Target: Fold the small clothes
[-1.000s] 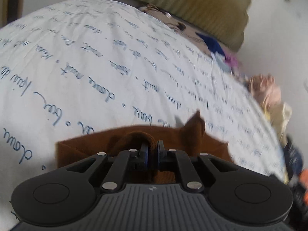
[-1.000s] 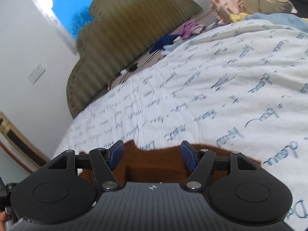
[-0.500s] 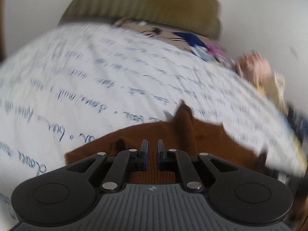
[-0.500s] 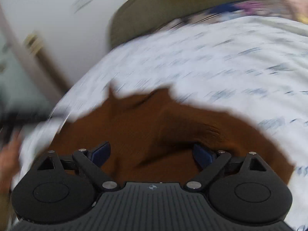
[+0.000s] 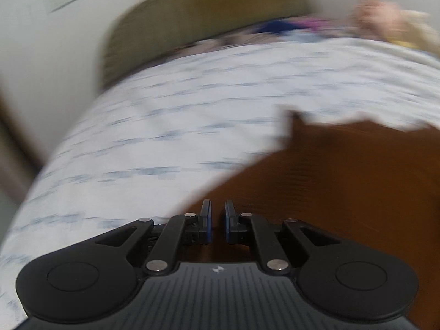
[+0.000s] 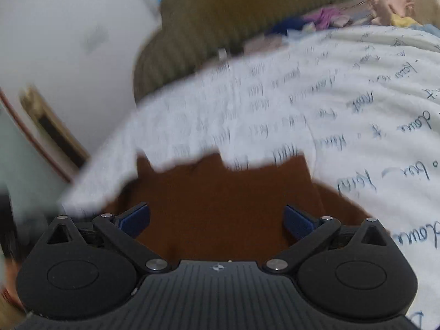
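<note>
Bedsheet (image 5: 192, 115) txt blurred, unreadable.

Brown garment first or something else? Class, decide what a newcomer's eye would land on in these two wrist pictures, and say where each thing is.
The brown garment stands out most, lying on the white bedsheet with blue script, right in front of the wide-open right gripper. In the left wrist view, the left gripper shows only a narrow gap, at the garment's edge. Behind the bed rises an olive ribbed headboard, with a heap of clothes to its right.

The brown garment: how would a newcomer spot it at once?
Start at the white bedsheet with blue handwriting that fills both views. The brown garment lies on it, right before the open right gripper. It is the only plain rust-brown piece; the other clothes, pastel, are heaped by the olive headboard.
</note>
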Motion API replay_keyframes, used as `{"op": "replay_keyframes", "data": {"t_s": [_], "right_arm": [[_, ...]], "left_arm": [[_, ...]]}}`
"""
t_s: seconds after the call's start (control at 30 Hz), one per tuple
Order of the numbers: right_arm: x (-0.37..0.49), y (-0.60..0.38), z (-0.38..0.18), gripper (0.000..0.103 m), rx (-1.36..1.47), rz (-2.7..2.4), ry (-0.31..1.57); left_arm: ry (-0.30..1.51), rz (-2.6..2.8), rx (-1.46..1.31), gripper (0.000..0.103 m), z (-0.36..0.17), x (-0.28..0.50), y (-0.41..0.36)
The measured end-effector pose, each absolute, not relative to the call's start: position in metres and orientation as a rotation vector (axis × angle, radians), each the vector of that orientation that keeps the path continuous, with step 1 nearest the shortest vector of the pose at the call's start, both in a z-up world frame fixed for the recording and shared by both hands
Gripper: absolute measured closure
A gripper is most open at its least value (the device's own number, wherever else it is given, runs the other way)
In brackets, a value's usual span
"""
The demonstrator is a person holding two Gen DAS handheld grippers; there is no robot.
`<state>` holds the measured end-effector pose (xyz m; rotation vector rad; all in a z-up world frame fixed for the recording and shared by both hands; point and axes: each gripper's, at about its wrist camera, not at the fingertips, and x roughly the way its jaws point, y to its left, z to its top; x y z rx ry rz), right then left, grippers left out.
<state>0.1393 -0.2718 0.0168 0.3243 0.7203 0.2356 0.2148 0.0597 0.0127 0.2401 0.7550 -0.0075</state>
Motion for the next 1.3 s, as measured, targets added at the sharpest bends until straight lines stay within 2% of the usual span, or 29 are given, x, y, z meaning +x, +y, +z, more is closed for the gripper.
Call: {"op": "replay_keyframes", "data": {"t_s": [0.13, 0.2, 0.33, 0.43, 0.57, 0.67, 0.8, 0.9, 1.1, 1.2, 1.3], "right_arm": [[0.128, -0.25, 0.021, 0.002, 0.049, -0.118, 0.695], [0.115, -0.238, 0.03, 0.002, 0.028, -0.059, 0.646], [0.101, -0.194, 0.036, 0.0, -0.035, 0.112, 0.624], [0.099, -0.166, 0.033, 0.0, -0.058, 0.157, 0.646], [0.094, -0.147, 0.022, 0.0, -0.029, 0.184, 0.673], [0.093, -0.147, 0.011, 0.0, -0.019, 0.139, 0.718], [0.083, -0.151, 0.0, 0.0, -0.076, 0.098, 0.731], [0.075, -0.154, 0.003, 0.0, -0.068, 0.091, 0.719], [0.057, -0.142, 0.008, 0.0, -0.007, 0.149, 0.662], [0.053, -0.129, -0.004, 0.0, -0.086, 0.124, 0.696], [0.044, -0.123, -0.014, 0.0, -0.143, 0.101, 0.714]], "left_arm": [[0.777, -0.032, 0.006, 0.094, 0.029, 0.214, 0.103], [0.765, -0.109, -0.028, 0.094, 0.035, 0.199, 0.11], [0.749, -0.271, 0.096, 0.094, 0.04, 0.165, 0.085], [0.833, -0.533, 0.239, 0.093, 0.03, 0.152, 0.053], [0.787, -0.457, 0.411, 0.093, 0.015, 0.164, 0.017], [0.811, -0.259, 0.3, 0.093, 0.014, 0.211, 0.024], [0.788, 0.025, 0.027, 0.093, 0.034, 0.241, 0.077], [0.79, -0.025, -0.063, 0.093, 0.042, 0.224, 0.103], [0.801, -0.044, 0.035, 0.093, 0.03, 0.158, 0.103], [0.837, -0.063, 0.068, 0.094, 0.014, 0.135, 0.094], [0.768, -0.02, 0.149, 0.094, 0.008, 0.111, 0.086]]}}
